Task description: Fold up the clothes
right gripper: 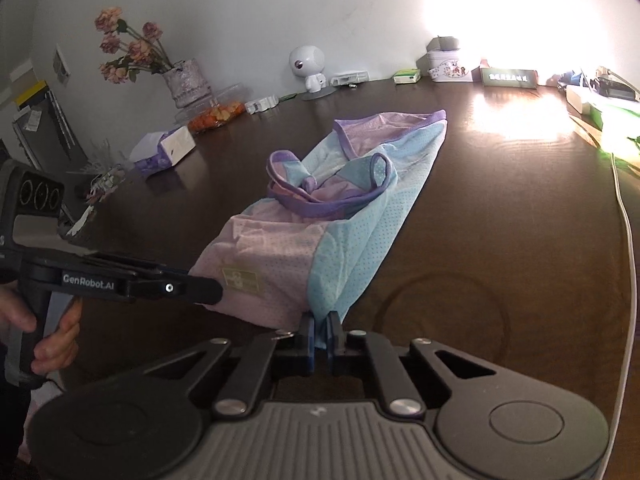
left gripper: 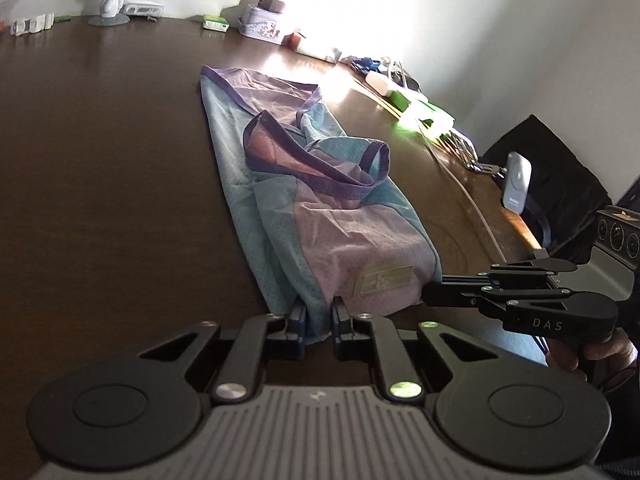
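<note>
At table's near edge, both claws pinch the garment's hem.

L tongs clamped on mesh garment hem, R tongs beside, dark table.

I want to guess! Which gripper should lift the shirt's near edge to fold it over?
Neither alone: left gripper and right gripper each pinch a near corner of the shirt, so probably both lift together.
</note>
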Demonstrator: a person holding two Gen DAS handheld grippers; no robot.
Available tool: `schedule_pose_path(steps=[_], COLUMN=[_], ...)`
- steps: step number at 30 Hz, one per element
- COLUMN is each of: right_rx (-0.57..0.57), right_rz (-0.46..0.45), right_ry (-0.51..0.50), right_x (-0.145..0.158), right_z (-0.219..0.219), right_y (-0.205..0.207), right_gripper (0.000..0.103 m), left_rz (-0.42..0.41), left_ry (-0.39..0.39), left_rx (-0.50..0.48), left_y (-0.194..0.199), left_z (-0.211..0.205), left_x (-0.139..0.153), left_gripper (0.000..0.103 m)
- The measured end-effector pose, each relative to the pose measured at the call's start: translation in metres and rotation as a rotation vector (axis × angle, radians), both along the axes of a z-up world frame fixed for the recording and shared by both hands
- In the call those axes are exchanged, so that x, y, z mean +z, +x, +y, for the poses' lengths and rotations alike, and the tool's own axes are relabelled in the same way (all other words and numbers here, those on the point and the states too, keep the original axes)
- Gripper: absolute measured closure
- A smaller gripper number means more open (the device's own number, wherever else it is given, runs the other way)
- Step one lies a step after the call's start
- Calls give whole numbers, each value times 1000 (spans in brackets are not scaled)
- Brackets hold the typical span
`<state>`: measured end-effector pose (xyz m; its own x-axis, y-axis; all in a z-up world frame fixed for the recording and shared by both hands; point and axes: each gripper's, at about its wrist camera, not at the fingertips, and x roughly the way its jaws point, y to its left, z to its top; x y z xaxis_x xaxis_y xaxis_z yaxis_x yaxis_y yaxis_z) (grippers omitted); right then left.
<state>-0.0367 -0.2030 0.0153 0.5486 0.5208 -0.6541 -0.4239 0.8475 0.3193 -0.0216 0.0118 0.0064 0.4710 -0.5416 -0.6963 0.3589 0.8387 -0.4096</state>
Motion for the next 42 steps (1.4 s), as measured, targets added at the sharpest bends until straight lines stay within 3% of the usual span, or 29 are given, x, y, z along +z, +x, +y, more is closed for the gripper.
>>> schedule_pose_path(steps=[2, 3, 5, 7, 8, 9, 13, 14, 15, 18, 23, 25, 27, 29, 31, 33, 34, 37, 40, 41, 42], right_rx=[50, 77, 102, 110, 102, 93, 53, 52, 56, 71, 61, 25, -45, -79, -88, -40, -14, 77, 126, 116, 106], right_rz=[17, 23, -20, -83, -120, -150, -172, -153, -134, -114, -142, -132, -114, -121, -140, -155, -155, -148, -145, -144, -144], right_ry=[-28, -42, -66, -73, -55, -51, -143, -169, -187, -196, -148, -140, -141, -159, -160, -124, -118, -101, -110, -127, -144], right_x=[4, 7, 20, 35, 42, 47, 42, 38, 34, 28, 36, 34, 27, 25, 28, 35, 36, 32, 22, 20, 17], right_z=[2, 4, 3, 2, -1, -1, 13, 17, 20, 27, 33, 35, 36, 36, 34, 29, 27, 29, 40, 44, 48], right_y=[-32, -45, -61, -68, -64, -56, -8, 3, 13, 26, 44, 59, 76, 79, 74, 59, 51, 30, 31, 36, 42], right_gripper=[99, 96, 93, 74, 58, 54, 58, 62, 70, 94, 98, 98, 92, 87, 83, 75, 74, 73, 76, 76, 83], left_rz=[38, 53, 15, -66, -97, -116, -108, -99, -93, -83, -114, -132, -129, -128, -135, -143, -145, -147, -170, -169, -155], left_ry=[-33, -51, -52, -18, 8, 33, 118, 133, 140, 120, 102, 88, 74, 82, 77, 76, 75, 96, 167, 173, 173], left_rx=[-8, -10, 4, 13, 12, 9, 3, 5, 1, -14, 33, 90, 151, 170, 158, 122, 103, 25, 16, 14, 12], left_y=[-19, -25, -30, -23, -15, -5, 40, 48, 53, 62, 78, 87, 93, 90, 77, 60, 50, 35, 46, 51, 57], left_z=[6, 11, 17, 15, 11, 6, -16, -20, -21, -23, -21, -19, -14, -9, -3, 1, 0, -15, -33, -37, -39], left_x=[3, 5, 17, 29, 32, 33, 21, 17, 14, 7, 16, 17, 15, 17, 22, 26, 26, 19, 12, 10, 7], left_gripper=[85, 75, 65, 55, 54, 54, 55, 62, 75, 92, 93, 89, 61, 60, 52, 36, 34, 33, 34, 40, 52])
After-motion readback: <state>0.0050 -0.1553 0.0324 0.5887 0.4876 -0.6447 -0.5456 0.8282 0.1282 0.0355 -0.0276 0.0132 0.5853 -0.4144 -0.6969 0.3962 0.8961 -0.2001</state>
